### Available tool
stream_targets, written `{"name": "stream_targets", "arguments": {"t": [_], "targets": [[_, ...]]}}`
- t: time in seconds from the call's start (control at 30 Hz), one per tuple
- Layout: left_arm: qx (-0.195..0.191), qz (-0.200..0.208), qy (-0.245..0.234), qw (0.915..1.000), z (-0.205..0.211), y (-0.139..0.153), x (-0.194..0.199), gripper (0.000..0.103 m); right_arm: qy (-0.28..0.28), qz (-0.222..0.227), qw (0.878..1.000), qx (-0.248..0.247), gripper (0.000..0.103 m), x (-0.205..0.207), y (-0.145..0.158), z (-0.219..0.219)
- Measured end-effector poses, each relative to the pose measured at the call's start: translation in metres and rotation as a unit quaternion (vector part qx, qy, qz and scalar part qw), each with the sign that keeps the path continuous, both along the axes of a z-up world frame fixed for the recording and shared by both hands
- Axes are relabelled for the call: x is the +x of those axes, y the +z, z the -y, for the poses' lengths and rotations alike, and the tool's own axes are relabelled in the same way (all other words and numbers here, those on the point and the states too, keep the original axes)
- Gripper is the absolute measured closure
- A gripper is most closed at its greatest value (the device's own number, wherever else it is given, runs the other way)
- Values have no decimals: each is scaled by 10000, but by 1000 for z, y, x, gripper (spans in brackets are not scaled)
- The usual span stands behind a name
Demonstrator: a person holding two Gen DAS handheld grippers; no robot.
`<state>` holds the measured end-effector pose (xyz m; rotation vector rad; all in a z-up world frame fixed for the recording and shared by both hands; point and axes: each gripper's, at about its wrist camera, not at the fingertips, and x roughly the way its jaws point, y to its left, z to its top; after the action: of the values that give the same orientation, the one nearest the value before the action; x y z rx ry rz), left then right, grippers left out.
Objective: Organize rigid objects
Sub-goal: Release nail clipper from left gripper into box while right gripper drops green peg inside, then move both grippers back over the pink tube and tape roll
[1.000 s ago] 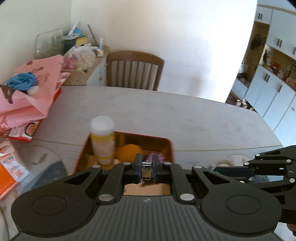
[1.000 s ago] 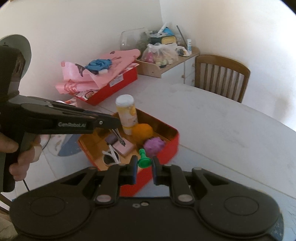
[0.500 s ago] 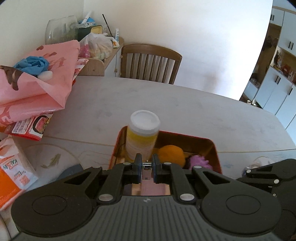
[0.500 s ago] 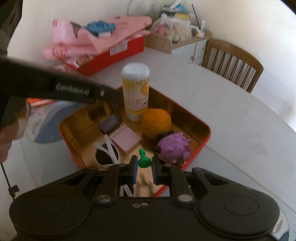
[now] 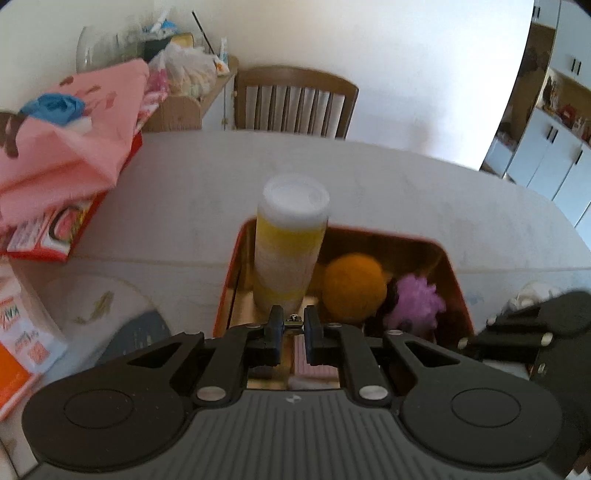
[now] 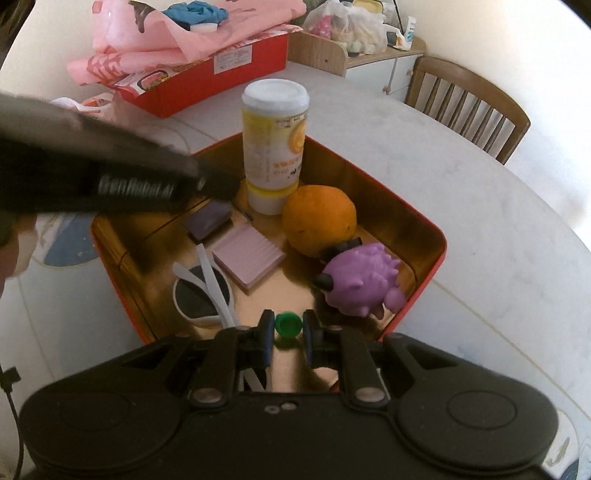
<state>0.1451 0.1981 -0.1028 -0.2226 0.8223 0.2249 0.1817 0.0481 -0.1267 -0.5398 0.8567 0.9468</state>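
right tongs (image 6: 289, 328) pinch a small green plastic peg (image 6: 288, 324); left tongs (image 5: 293, 326) clamp something tiny. lower it gently into the red tin box (image 6: 424, 273) beneath.

You are working over a red tin box (image 6: 424, 273) whose inner walls look like glossy gold-toned metal that mirrors the things inside, set on a table (image 6: 480, 206) with a pale, matt, faintly mottled stone-like top. Inside it you can see a smooth plastic bottle (image 6: 275, 147) with a white cap and paper-like printed label, an orange (image 6: 319, 218) with dimpled matt skin, a rubbery spiked purple toy (image 6: 364, 280) and a ribbed pink pad (image 6: 247, 254). Your right hand-held gripper (image 6: 289, 328) is matt black plastic with bright metal screw heads around a glossy green plastic piece (image 6: 288, 324), and behind it stand a varnished wooden chair (image 6: 469, 107) and crumpled pink cloth (image 6: 192, 33).
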Motion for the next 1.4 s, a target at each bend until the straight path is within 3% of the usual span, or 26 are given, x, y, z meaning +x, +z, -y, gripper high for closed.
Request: {"name": "stream_targets", "arguments": {"t": [0.27, 0.33, 0.5, 0.7, 1.0, 1.17, 1.4], "targets": [[-61, -281, -80, 9996, 5, -13, -6, 92, -30, -70, 9999, 146, 72, -3, 7, 9], [-20, -294, -75, 9995, 8, -13, -8, 92, -41, -126, 9997, 226, 63, -4, 10, 14], [11, -278, -77, 9996, 13, -9, -10, 92, -65, -232, 9989, 412, 58, -8, 20, 26], [-25, -200, -107, 9997, 23, 0, -15, 88, -84, -287, 9969, 733, 45, -12, 37, 47], [-30, 20, -156, 9999, 49, 18, -23, 70, -105, -183, 9938, 1089, 34, -16, 64, 86], [38, 193, -135, 9997, 69, 30, -26, 42, -233, -165, 9914, 1276, 29, -10, 72, 117], [38, 281, -283, 9992, 105, 38, -21, 37, -450, -148, 9886, 1427, 19, 3, 77, 168]]}}
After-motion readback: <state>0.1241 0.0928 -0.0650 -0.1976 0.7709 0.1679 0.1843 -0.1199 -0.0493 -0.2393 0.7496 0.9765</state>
